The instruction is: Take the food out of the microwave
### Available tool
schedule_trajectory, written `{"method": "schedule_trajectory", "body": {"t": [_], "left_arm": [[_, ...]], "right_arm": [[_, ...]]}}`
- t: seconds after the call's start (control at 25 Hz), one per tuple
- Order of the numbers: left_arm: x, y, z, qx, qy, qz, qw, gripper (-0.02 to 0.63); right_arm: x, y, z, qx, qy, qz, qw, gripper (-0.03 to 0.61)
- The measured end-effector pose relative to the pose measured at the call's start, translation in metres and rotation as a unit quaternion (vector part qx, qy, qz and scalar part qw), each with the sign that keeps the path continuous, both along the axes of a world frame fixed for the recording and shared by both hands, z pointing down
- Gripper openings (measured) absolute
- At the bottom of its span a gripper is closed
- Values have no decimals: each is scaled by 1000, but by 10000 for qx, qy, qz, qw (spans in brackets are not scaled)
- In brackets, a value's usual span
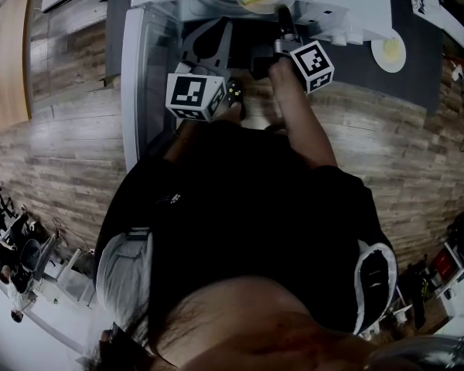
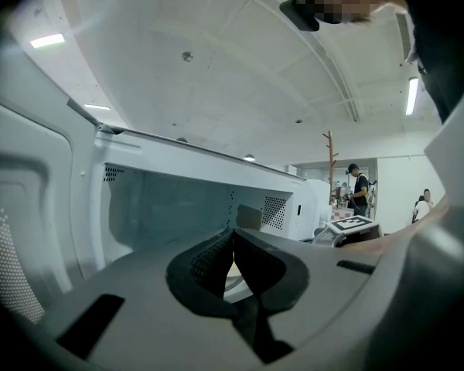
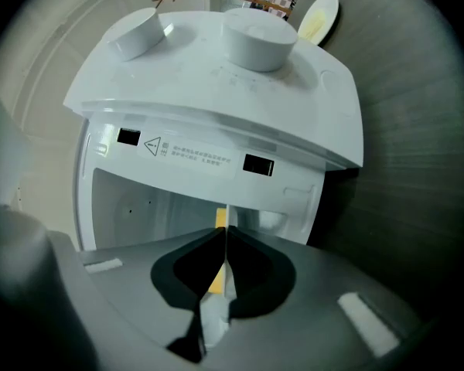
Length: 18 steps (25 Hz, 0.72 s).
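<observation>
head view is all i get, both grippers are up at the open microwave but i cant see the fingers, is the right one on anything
Observer: Yes. The right gripper view shows the right gripper with its fingers closed on a thin white and yellow edge, apparently the food plate.
Operator: and the left one
Observer: The left gripper has its fingers together and points into the microwave. A pale sliver shows at the gap, but I can't tell whether anything is gripped.
</observation>
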State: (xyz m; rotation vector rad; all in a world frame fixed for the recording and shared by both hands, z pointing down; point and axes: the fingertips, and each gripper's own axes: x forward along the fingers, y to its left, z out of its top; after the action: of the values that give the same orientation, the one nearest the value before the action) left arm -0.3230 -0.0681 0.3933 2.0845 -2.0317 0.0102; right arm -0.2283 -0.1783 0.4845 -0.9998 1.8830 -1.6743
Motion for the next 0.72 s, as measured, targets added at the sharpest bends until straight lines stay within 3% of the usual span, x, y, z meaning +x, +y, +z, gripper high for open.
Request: {"method": "schedule_trajectory", "body": {"t": [0.72], "left_arm": [[4, 14, -1, -38, -96, -193, 9998, 6]], "right_arm": [[15, 22, -4, 21, -548, -84, 9985, 6]]}}
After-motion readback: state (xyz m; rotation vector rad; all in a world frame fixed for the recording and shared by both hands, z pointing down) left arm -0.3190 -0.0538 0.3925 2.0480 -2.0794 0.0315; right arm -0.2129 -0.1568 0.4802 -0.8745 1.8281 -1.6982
